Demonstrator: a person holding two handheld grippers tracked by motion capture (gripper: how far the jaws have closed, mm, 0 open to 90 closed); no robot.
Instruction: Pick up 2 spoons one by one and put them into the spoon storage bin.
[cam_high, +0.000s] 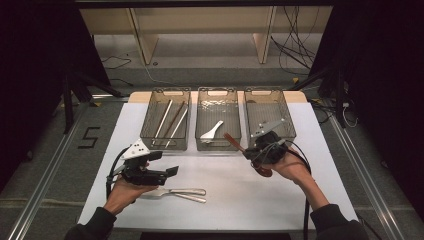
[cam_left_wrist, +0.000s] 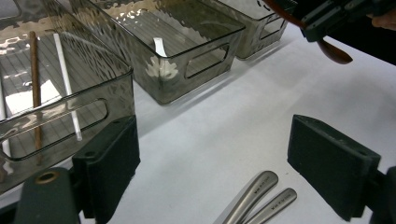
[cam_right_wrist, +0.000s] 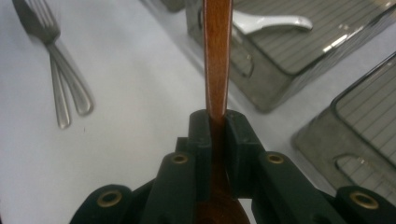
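- High view: I see my right gripper (cam_high: 257, 156) lifted over the white table (cam_high: 260, 200), just in front of the middle and right bins, its jaws pinching a brown wooden spoon (cam_high: 264, 171); the bowl hangs toward me, the handle points at the middle clear grey plastic bin (cam_high: 218, 145), where a white ceramic spoon (cam_high: 212, 132) lies
- My left gripper (cam_high: 172, 172) is spread with nothing in it, near two steel forks (cam_high: 182, 193) on the table; the left clear bin (cam_high: 166, 145) holds chopsticks (cam_high: 169, 120)
- Left gripper view: jaws stand wide apart above the steel fork handles (cam_left_wrist: 261, 198); the wooden spoon's bowl (cam_left_wrist: 335, 51) shows under the other gripper at top right
- Right gripper view: pads pressed tight on the wooden spoon's handle (cam_right_wrist: 217, 60), which runs straight up toward the middle bin (cam_right_wrist: 280, 70); forks (cam_right_wrist: 58, 74) lie at left
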